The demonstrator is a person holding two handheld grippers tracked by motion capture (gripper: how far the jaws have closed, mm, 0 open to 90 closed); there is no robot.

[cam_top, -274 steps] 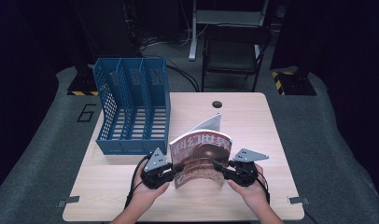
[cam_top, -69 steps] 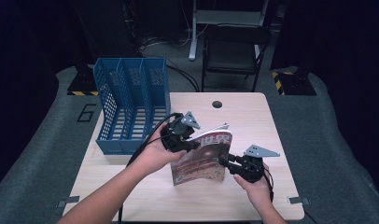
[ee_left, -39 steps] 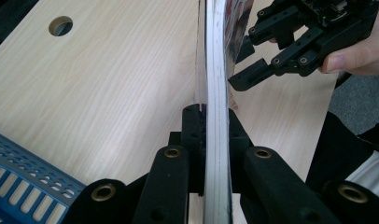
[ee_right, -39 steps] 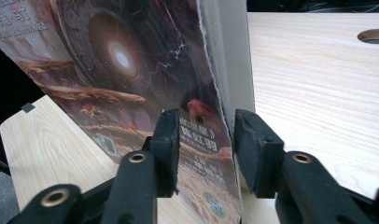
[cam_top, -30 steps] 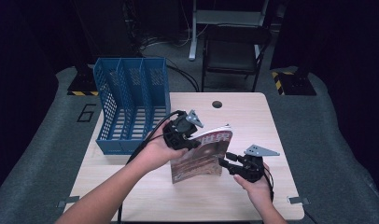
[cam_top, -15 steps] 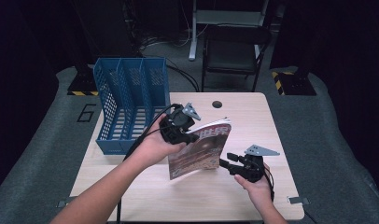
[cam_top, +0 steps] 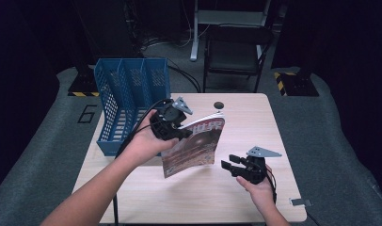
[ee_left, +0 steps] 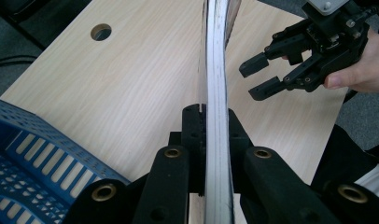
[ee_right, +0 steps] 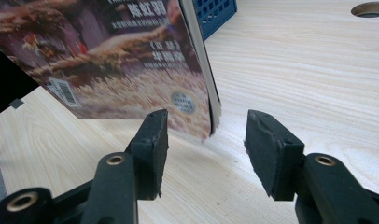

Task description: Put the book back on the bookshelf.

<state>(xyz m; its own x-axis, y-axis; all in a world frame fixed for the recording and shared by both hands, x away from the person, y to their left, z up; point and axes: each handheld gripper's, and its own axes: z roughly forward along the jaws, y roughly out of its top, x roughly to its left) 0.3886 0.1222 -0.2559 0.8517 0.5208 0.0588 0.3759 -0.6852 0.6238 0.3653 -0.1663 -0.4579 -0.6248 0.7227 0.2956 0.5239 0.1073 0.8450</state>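
Observation:
A magazine (cam_top: 194, 145) with a reddish cover hangs upright above the wooden table (cam_top: 255, 117), tilted a little. My left gripper (cam_top: 183, 133) is shut on its upper left edge; in the left gripper view the pads (ee_left: 193, 122) clamp the thin page stack (ee_left: 215, 65). My right gripper (cam_top: 230, 166) rests low at the right, open, its jaws pointing at the magazine's lower corner. In the right gripper view the right gripper (ee_right: 204, 135) holds nothing and the cover (ee_right: 108, 56) hangs just beyond it. The left gripper view also has the right gripper (ee_left: 258, 75) farther off.
A blue three-slot file rack (cam_top: 132, 94) stands at the table's left rear, close to my left hand; its corner (ee_right: 215, 11) and mesh wall (ee_left: 24, 158) are near. A cable hole (cam_top: 218, 104) lies at the table's far edge. A black chair (cam_top: 236, 52) stands behind.
My left hand has lifted the magazine off the table and drawn it up and left, away from the right gripper. The right hand has stayed where it was.

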